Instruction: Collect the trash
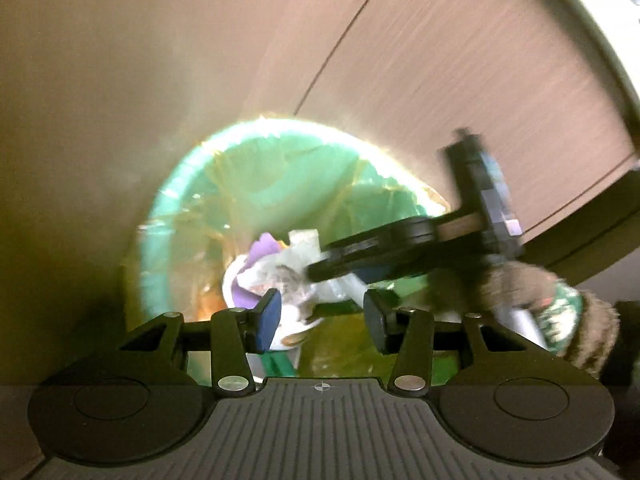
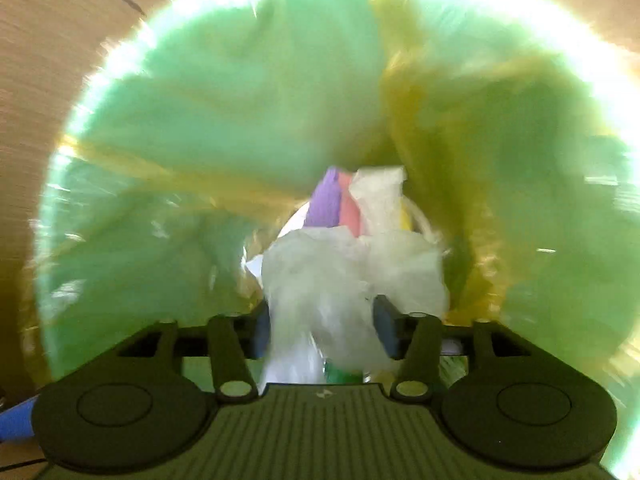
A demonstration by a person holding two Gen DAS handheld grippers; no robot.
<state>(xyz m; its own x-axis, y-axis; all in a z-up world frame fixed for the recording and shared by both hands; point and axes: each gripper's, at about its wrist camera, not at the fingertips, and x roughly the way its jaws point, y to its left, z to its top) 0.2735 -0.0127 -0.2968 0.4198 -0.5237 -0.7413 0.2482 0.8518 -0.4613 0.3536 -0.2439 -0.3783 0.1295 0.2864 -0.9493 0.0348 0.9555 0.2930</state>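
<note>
A green bin [image 1: 168,216] lined with a yellowish clear bag stands on the floor; it fills the right wrist view [image 2: 200,140]. Inside lie crumpled white, purple and pink scraps [image 1: 260,256] [image 2: 332,200]. My left gripper [image 1: 320,316] is open and empty above the bin's near rim. My right gripper [image 2: 320,320] reaches into the bin mouth from the right [image 1: 320,268], with crumpled clear plastic [image 2: 320,292] between its fingers. The fingers stand apart around the plastic; whether they pinch it is unclear.
A brown wooden cabinet front [image 1: 460,60] with a door seam stands behind the bin. The holder's gloved hand [image 1: 520,284] is at the right. A blue object [image 2: 16,420] sits at the lower left of the right wrist view.
</note>
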